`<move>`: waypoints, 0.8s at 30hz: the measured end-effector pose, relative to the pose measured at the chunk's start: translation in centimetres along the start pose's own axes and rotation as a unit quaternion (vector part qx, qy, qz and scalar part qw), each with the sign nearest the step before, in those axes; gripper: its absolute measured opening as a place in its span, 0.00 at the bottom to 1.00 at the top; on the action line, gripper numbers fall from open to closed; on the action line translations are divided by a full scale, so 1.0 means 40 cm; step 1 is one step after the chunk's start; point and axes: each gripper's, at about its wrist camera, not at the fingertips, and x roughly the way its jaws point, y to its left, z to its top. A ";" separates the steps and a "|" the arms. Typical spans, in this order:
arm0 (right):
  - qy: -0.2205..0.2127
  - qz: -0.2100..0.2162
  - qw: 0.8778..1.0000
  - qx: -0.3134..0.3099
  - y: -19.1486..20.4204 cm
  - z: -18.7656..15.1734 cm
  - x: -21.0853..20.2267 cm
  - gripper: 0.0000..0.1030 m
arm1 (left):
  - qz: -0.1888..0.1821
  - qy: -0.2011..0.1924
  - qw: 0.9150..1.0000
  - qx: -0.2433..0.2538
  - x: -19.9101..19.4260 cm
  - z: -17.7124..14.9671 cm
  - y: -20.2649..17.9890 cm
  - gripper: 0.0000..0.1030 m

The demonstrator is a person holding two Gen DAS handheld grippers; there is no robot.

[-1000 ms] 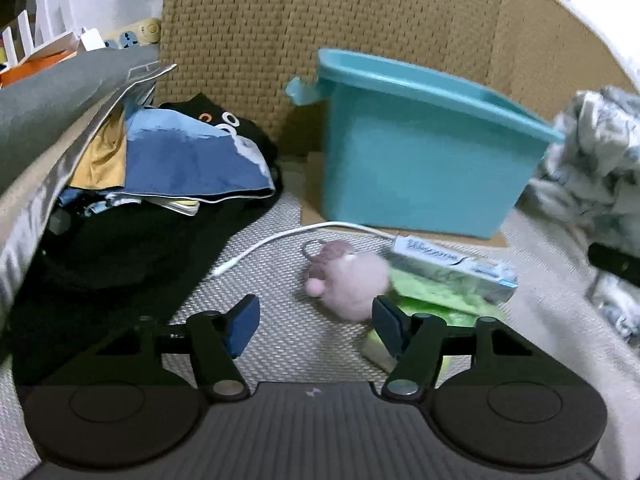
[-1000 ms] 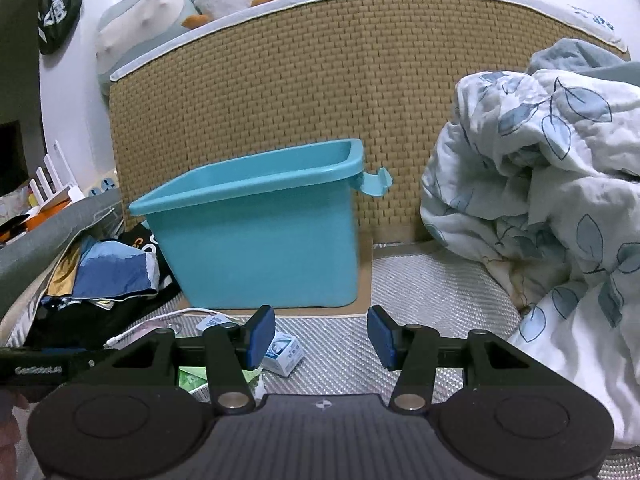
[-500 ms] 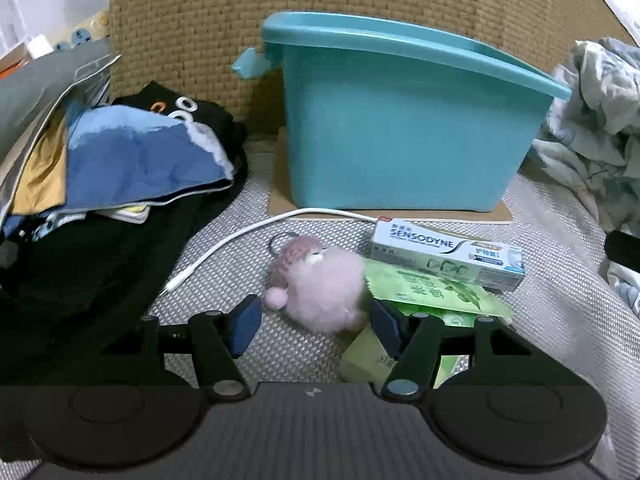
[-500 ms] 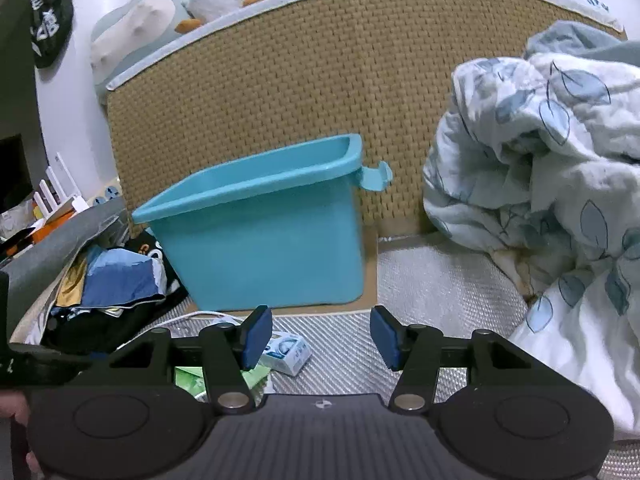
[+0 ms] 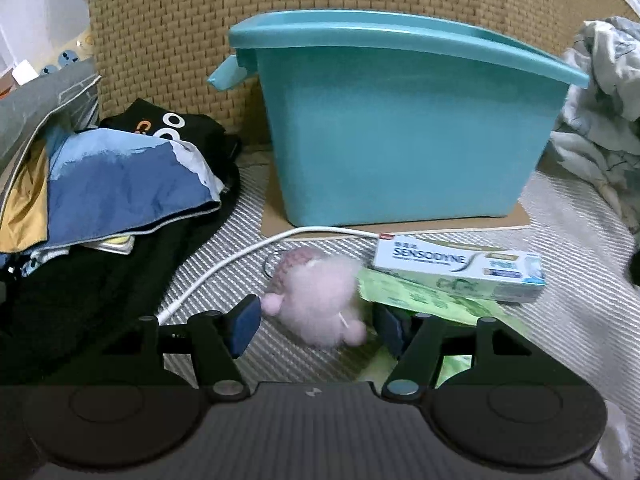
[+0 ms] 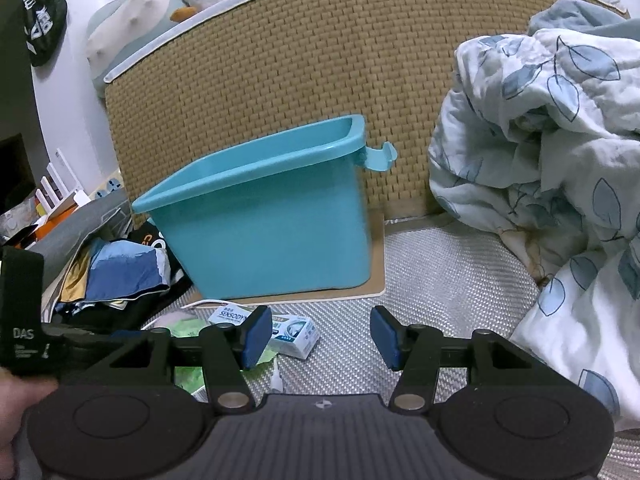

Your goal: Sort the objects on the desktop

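- Pink and fluffy, one small plush toy lay on the woven grey mat — a darker knitted head at its far end, a metal ring beside it.
- One left gripper sat low with its jaws spread wide, the toy between the blue pads, not clamped.
- One right gripper hung likewise wide apart, holding nothing.
- One teal bin stood behind on a cardboard sheet.
- One Sensodyne toothpaste box rested on green packets — their number unclear.
- One white cable curved past the toy.
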 end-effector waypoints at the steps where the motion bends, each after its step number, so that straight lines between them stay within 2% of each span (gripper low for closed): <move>1: 0.001 0.000 1.000 0.001 -0.001 0.000 0.001 0.57 | 0.000 0.000 1.000 0.000 0.004 0.002 0.000 0.64; 7: 0.007 0.001 1.000 0.008 -0.008 0.000 0.006 0.57 | 0.000 -0.004 1.000 0.002 0.023 0.009 -0.014 0.62; 13: 0.008 0.002 1.000 0.009 -0.009 0.000 0.006 0.57 | 0.005 -0.020 1.000 -0.011 0.024 0.008 -0.002 0.49; 24: 0.009 0.005 1.000 0.008 -0.010 0.003 0.008 0.57 | 0.011 -0.052 0.998 -0.014 -0.050 0.013 0.031 0.48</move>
